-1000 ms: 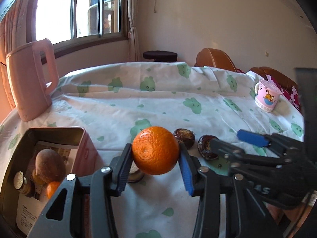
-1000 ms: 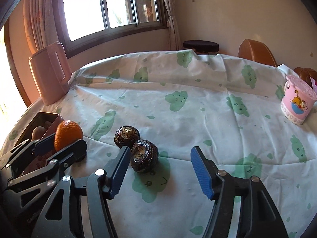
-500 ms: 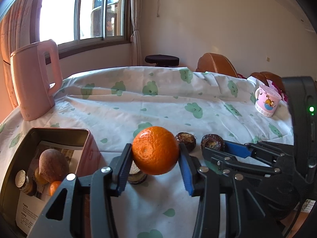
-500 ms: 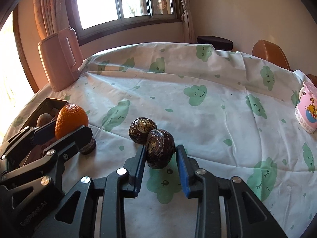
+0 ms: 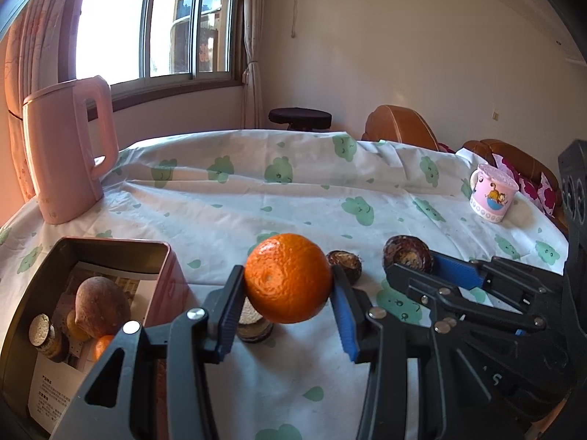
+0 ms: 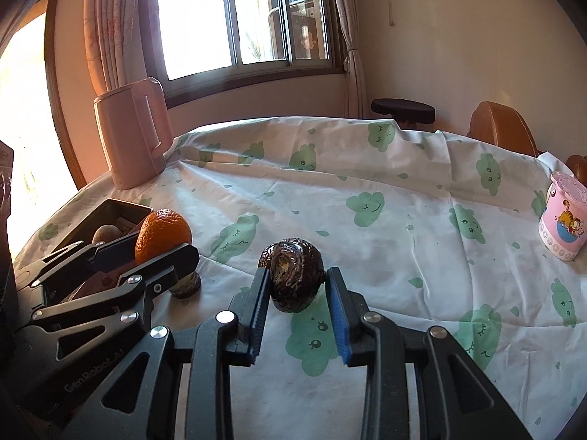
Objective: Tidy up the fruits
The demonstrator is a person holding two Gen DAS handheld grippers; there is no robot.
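My left gripper (image 5: 288,293) is shut on an orange (image 5: 288,277) and holds it above the tablecloth, just right of a pink tin box (image 5: 91,253). The box holds a brown fruit (image 5: 101,306) and a small orange piece. My right gripper (image 6: 295,289) is shut on a dark brown wrinkled fruit (image 6: 293,278), lifted off the cloth; this fruit also shows in the left wrist view (image 5: 407,255). A second dark fruit (image 5: 345,261) lies on the cloth behind the orange. The orange also shows in the right wrist view (image 6: 163,233).
A small round dark-rimmed object (image 5: 253,324) sits on the cloth below the orange. A pink kettle (image 5: 66,150) stands far left. A pink cartoon mug (image 5: 493,192) stands at the right. The table (image 6: 367,183) wears a white cloth with green clouds. Chairs stand behind.
My right gripper closed on the dark fruit and lifted it off the cloth. My left gripper rose a little with the orange still in it.
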